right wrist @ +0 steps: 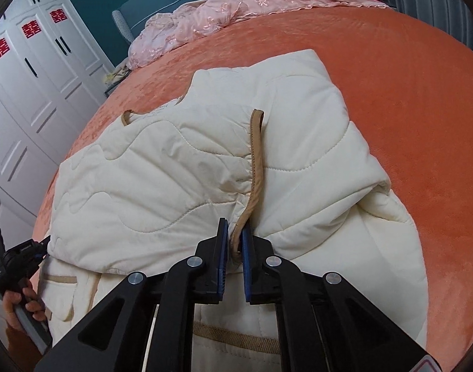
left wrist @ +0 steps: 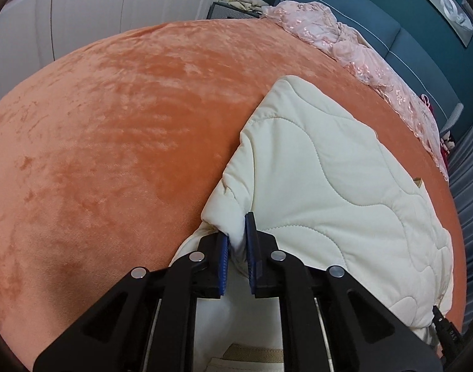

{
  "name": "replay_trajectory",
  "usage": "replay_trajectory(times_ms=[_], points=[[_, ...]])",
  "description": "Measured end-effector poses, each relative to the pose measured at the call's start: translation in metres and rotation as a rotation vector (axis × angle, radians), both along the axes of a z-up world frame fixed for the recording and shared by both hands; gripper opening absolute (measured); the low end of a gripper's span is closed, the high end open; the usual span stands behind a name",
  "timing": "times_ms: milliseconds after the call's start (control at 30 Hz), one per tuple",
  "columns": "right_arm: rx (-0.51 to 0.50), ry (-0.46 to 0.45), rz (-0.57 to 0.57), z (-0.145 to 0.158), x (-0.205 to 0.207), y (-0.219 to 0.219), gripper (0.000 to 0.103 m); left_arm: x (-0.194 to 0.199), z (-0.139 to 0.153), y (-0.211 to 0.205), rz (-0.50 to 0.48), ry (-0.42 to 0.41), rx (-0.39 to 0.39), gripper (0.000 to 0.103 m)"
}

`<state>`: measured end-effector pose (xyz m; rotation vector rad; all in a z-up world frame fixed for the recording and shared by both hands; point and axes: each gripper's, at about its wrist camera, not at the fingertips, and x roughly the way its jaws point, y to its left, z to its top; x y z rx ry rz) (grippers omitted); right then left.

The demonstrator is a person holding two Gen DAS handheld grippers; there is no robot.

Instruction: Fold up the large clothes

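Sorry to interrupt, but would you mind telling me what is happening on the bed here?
A person with a handheld gripper in each hand is folding a cream quilted jacket on an orange velvet bedspread. The left gripper is shut on a bunched fold of the jacket's fabric at its edge. The right gripper is shut on the tan trim strip along another edge. One part of the jacket already lies folded over the rest. A pink lace cover is heaped by the blue headboard.
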<state>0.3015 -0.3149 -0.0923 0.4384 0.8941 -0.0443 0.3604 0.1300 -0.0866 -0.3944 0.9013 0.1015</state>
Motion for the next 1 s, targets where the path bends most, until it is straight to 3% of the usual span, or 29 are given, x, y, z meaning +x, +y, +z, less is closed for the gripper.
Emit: replay_trajectory(times_ms=[100, 233, 300, 433, 500, 533, 733, 900, 1000], points=[[-0.039, -0.019, -0.019, 0.024, -0.010, -0.001, 0.023, -0.011, 0.024, 0.004, -0.021, -0.023, 0.050, 0.021], [-0.061, -0.132, -0.070, 0.063, -0.010, -0.011, 0.074, -0.018, 0.069, 0.009, -0.051, -0.125, 0.142, 0.040], [-0.022, -0.130, -0.091, 0.067, 0.011, -0.018, 0.079, 0.001, 0.083, 0.007, -0.077, -0.138, 0.113, 0.041], [0.037, -0.014, -0.093, 0.042, 0.066, -0.017, 0.076, 0.057, 0.083, -0.018, -0.146, -0.092, 0.073, 0.041], [0.079, 0.053, -0.065, 0.025, 0.085, -0.010, 0.041, 0.082, 0.072, -0.035, -0.188, -0.050, 0.054, 0.041], [0.081, 0.072, -0.044, 0.023, 0.092, -0.005, 0.015, 0.091, 0.068, -0.043, -0.204, -0.033, 0.051, 0.041], [-0.071, -0.094, 0.015, 0.070, 0.083, 0.012, 0.012, 0.128, 0.022, -0.063, -0.231, 0.069, 0.138, 0.038], [-0.100, 0.045, 0.014, 0.015, 0.087, -0.003, 0.011, 0.123, -0.004, -0.062, -0.225, 0.050, 0.193, 0.037], [-0.159, 0.034, 0.024, -0.006, 0.083, 0.006, 0.011, 0.118, -0.011, -0.068, -0.230, 0.015, 0.241, 0.037]])
